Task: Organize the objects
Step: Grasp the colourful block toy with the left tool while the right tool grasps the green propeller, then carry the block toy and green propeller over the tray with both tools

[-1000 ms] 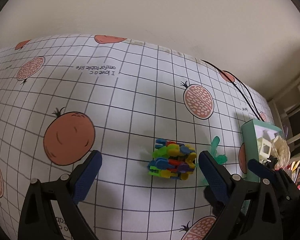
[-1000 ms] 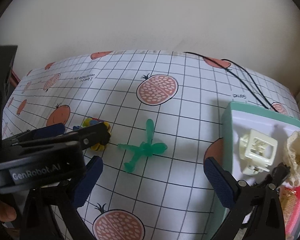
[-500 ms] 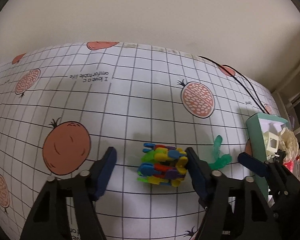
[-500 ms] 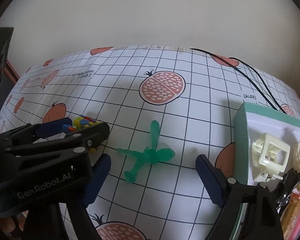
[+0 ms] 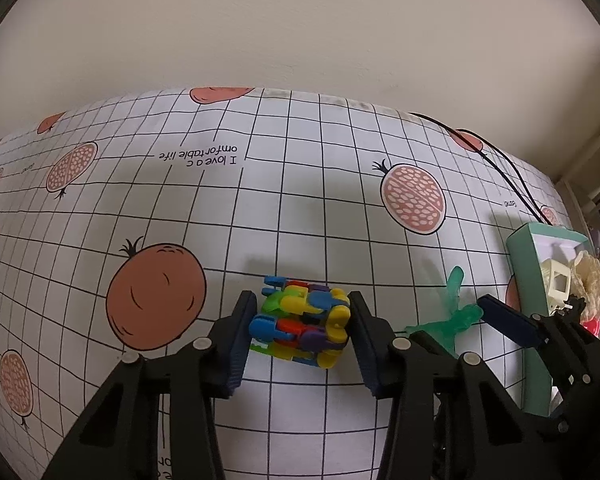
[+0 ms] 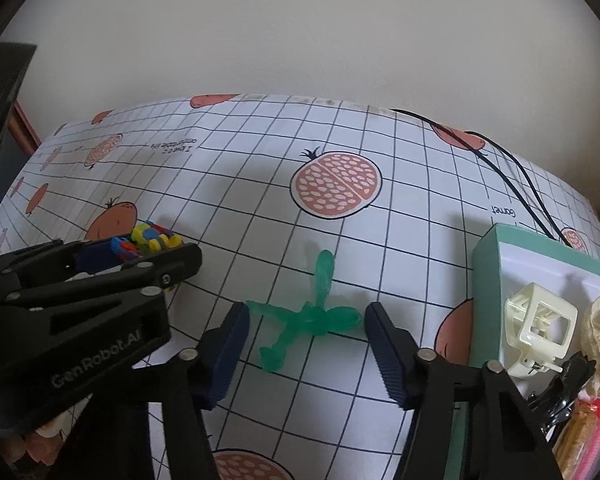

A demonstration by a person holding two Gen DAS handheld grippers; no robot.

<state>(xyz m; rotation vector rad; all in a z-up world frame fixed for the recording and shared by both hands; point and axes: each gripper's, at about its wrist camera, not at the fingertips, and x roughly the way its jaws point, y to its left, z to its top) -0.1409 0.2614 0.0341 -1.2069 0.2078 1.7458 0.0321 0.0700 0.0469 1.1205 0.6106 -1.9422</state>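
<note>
A multicoloured cube of interlocked plastic pieces (image 5: pixel 300 326) rests on the checked tablecloth (image 5: pixel 300 200). My left gripper (image 5: pixel 302 308) is shut on it, a pad against each side. The right wrist view shows the same cube (image 6: pixel 152 238) between the left gripper's fingers (image 6: pixel 100 256). A green translucent plastic figure (image 6: pixel 308 318) lies flat on the cloth. My right gripper (image 6: pixel 306 314) is open around it, with its pads close to the figure's two ends and small gaps left. In the left wrist view the green figure (image 5: pixel 456 312) lies to the cube's right.
A teal box (image 6: pixel 484 272) stands at the right and holds a cream hair claw (image 6: pixel 536 328), a cream frilly item and other small things. A black cable (image 6: pixel 512 176) runs across the cloth behind it. The wall lies just beyond the table's far edge.
The left gripper's fingers have moved in from wide open until they grip the cube. The right gripper has moved forward to the green figure and narrowed around it.
</note>
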